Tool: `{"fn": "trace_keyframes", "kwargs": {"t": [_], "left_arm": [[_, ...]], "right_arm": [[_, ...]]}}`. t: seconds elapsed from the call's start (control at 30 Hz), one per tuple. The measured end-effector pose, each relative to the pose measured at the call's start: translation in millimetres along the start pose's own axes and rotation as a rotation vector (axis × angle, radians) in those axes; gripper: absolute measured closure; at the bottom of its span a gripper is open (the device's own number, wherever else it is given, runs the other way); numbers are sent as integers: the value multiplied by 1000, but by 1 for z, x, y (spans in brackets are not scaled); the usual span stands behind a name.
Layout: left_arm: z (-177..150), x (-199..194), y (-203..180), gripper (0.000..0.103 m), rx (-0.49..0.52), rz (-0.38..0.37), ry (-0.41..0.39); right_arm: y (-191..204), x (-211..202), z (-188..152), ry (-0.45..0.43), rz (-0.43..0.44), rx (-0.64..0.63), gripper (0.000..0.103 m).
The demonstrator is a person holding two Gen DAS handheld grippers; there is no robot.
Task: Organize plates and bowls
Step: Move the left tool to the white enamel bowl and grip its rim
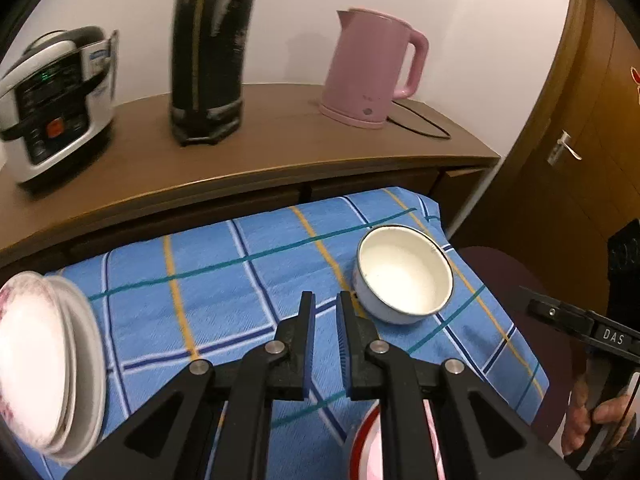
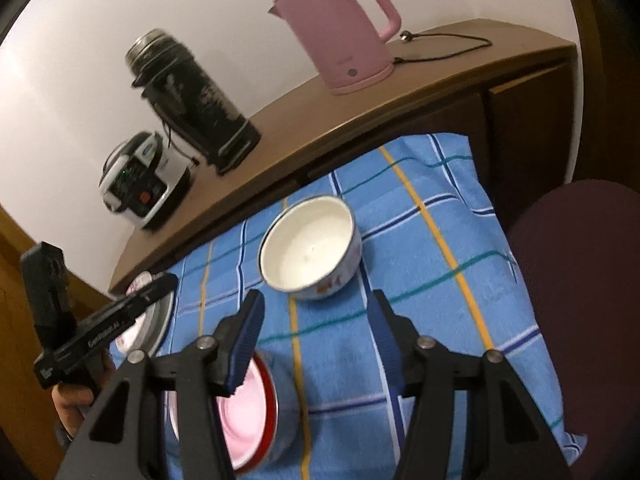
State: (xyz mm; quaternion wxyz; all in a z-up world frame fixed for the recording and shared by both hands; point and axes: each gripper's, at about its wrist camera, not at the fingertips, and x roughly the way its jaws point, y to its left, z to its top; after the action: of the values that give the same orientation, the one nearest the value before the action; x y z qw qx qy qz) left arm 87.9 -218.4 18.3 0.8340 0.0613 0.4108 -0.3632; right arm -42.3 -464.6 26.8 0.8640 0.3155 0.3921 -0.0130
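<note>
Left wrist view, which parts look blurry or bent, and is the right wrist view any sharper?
Left wrist view: the stacked plates at the left edge and the black thermos are smeared, and the sideboard edge bows from fisheye distortion. Right wrist view: tilted, the rice cooker is soft, while the white enamel bowl reads fairly clear.

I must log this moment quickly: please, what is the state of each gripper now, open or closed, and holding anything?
Left gripper: jaws close together with a narrow gap, holding nothing.
Right gripper: open wide, holding nothing.
</note>
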Motion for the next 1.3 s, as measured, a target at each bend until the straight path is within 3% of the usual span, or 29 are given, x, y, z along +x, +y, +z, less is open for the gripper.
{"fn": "trace_keyframes", "kwargs": {"t": [0.2, 0.6, 0.83, 1.17, 1.3], "left_arm": [[16, 24, -4, 87, 12, -71, 44], [32, 60, -13, 86, 29, -126, 93], [36, 77, -23, 86, 61, -171, 129], [33, 97, -28, 86, 84, -203, 182], [34, 98, -28, 86, 103, -180, 183]], "right_arm": [[-1, 17, 13, -23, -23, -16, 48], [-6, 47, 21, -2, -51, 2, 48], [-11, 60, 23, 22, -64, 9, 54], [-12, 74, 22, 57, -72, 2, 62], [-11, 80, 22, 77, -74, 2, 65]]}}
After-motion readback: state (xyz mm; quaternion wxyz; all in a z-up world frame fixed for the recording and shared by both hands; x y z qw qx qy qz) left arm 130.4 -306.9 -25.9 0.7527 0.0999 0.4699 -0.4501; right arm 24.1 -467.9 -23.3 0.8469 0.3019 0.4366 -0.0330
